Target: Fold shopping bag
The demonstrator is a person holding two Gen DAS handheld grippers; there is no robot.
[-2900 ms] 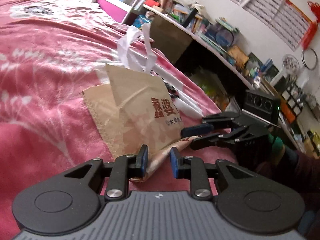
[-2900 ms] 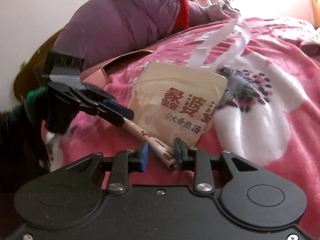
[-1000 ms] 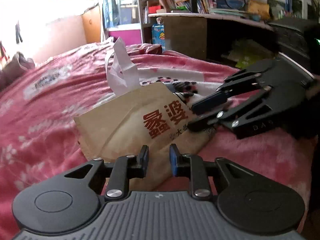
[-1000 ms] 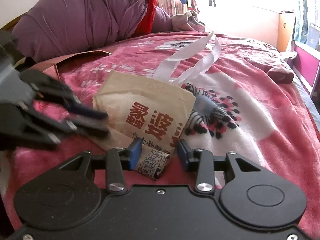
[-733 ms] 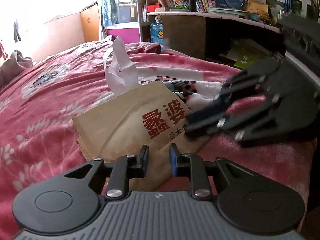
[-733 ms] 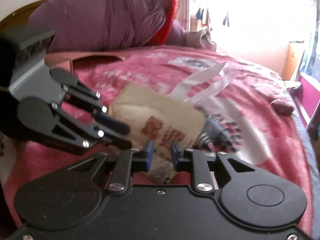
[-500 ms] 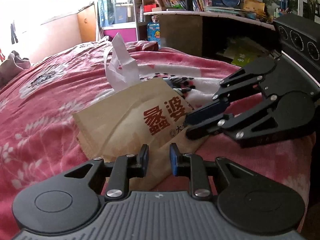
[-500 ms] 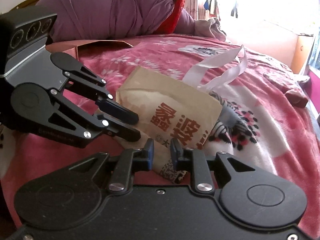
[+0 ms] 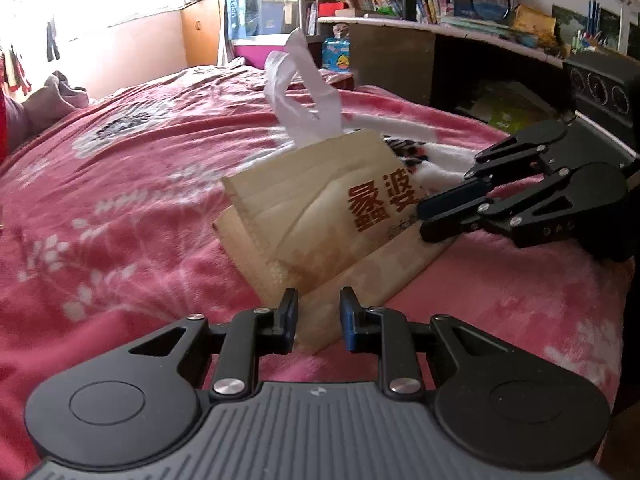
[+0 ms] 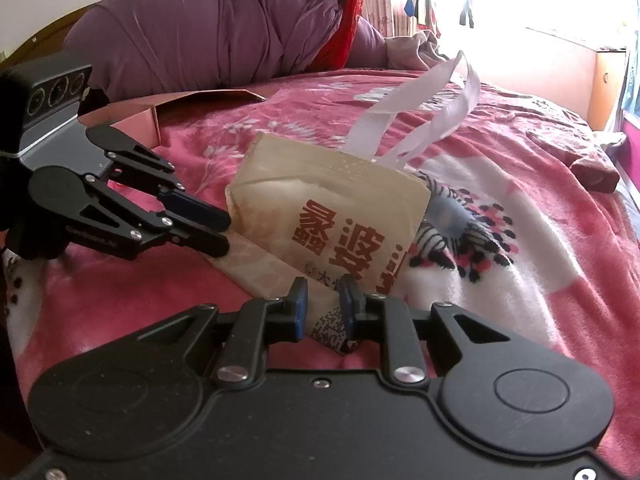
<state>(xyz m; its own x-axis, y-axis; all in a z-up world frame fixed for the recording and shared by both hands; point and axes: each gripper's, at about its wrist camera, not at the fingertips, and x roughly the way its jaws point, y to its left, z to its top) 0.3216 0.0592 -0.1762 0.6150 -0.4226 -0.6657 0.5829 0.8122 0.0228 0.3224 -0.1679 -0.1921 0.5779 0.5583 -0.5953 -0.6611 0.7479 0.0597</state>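
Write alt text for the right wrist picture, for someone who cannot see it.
A beige shopping bag with red printed characters lies partly folded on a pink flowered blanket, its white handles sticking up. The right tool grips the bag's near corner at the bottom, and the left tool pinches its left edge. A purple quilt lies behind.

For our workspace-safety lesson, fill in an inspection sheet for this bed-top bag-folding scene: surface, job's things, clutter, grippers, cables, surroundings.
Surface: pink floral fleece blanket, rumpled.
Job's things: beige shopping bag with red characters, partly folded; white handles sticking up.
Clutter: open pink cardboard box; purple padded quilt.
Grippers: left gripper pinches the bag's near edge; right gripper pinches a printed corner.
Cables: nothing seen.
Surroundings: cluttered bookshelf, bright window.
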